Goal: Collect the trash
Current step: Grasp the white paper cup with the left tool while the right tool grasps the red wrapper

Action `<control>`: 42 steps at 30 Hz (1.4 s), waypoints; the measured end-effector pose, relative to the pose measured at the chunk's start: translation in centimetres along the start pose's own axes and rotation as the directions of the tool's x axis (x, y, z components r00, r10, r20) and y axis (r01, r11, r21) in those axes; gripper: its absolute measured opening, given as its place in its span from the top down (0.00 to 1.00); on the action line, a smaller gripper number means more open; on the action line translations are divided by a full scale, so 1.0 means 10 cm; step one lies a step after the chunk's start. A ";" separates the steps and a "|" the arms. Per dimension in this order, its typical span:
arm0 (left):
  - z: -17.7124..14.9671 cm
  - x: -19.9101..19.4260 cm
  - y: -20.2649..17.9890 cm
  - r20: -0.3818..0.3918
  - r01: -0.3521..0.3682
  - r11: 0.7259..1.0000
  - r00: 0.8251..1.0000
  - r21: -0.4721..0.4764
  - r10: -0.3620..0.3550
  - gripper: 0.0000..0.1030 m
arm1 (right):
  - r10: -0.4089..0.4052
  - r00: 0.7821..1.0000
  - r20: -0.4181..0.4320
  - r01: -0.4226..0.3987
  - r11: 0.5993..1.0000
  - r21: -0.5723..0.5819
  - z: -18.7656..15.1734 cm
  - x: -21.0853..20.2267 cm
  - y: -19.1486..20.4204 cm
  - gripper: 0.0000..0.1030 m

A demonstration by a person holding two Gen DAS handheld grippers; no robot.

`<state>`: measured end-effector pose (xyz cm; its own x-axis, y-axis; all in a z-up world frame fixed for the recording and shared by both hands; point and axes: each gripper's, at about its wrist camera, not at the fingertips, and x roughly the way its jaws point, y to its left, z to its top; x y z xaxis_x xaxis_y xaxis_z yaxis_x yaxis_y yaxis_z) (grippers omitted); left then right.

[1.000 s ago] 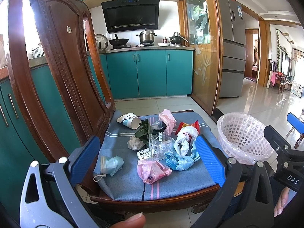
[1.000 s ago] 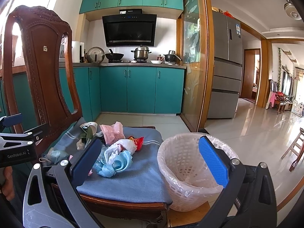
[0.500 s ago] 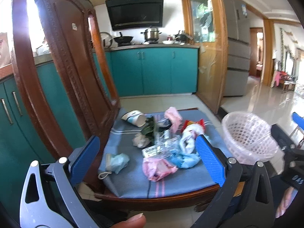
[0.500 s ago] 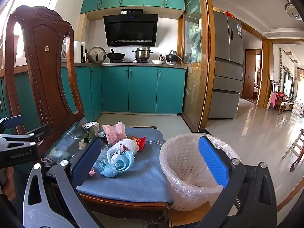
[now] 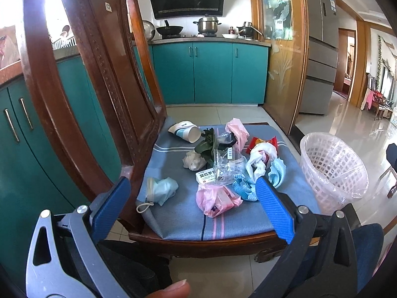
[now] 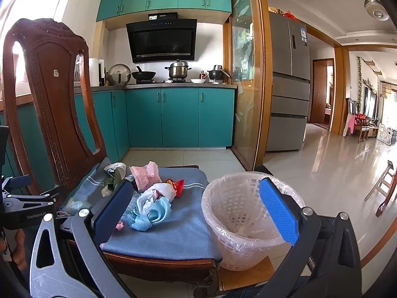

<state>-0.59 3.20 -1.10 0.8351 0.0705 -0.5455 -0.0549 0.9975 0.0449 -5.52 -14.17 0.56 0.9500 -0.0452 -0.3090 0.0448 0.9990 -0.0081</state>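
Teal kitchen cupboards [image 6: 178, 116] stand at the back; in front of them is a wooden chair [image 5: 82, 79] with a blue cushion [image 5: 178, 213]; trash lies in a heap on the cushion: a paper cup [image 5: 184, 131] near the chair back, a white tissue ball [image 5: 193, 162], a pink bag [image 5: 215, 198] near the front edge, a blue mask [image 5: 161, 190] close to the chair back, and a white bag [image 6: 158, 193]; just beside the chair stands a pink basket [image 6: 238, 213] with a clear liner; the left tool [image 5: 192, 209] is wide open and holds nothing; the right tool [image 6: 196, 209] is wide open too, between the cushion and the basket.
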 end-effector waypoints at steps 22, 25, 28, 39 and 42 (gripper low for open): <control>1.33 1.34 -0.12 -0.040 0.134 0.990 0.990 0.052 -0.132 0.08 | 0.145 0.945 -0.295 -0.171 0.983 -0.064 0.53 2.06 0.03 0.17; 1.56 1.75 -0.21 -0.091 0.132 0.990 0.988 0.059 -0.126 0.35 | 0.113 0.921 -0.372 -0.160 0.982 -0.098 0.57 2.58 0.18 0.40; 1.47 2.06 -0.17 -0.137 0.116 0.991 0.985 0.064 -0.107 0.46 | 0.194 0.897 -0.396 -0.206 0.979 0.012 0.34 2.73 0.05 0.41; 1.57 2.89 0.14 -0.221 0.052 0.997 0.973 -0.062 -0.064 0.15 | 0.231 0.848 -0.477 -0.196 0.973 0.123 0.23 3.22 0.01 0.27; 1.56 3.44 0.10 -0.378 -0.002 0.995 0.925 -0.102 -0.037 0.15 | 0.246 0.853 -0.461 -0.191 0.968 0.163 0.26 3.33 0.06 0.25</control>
<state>36.62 6.49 -6.81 0.5681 0.0312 -0.8223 -0.1122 0.9929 -0.0398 26.97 -15.12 -7.31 0.6783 0.2099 -0.7041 -0.0874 0.9746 0.2064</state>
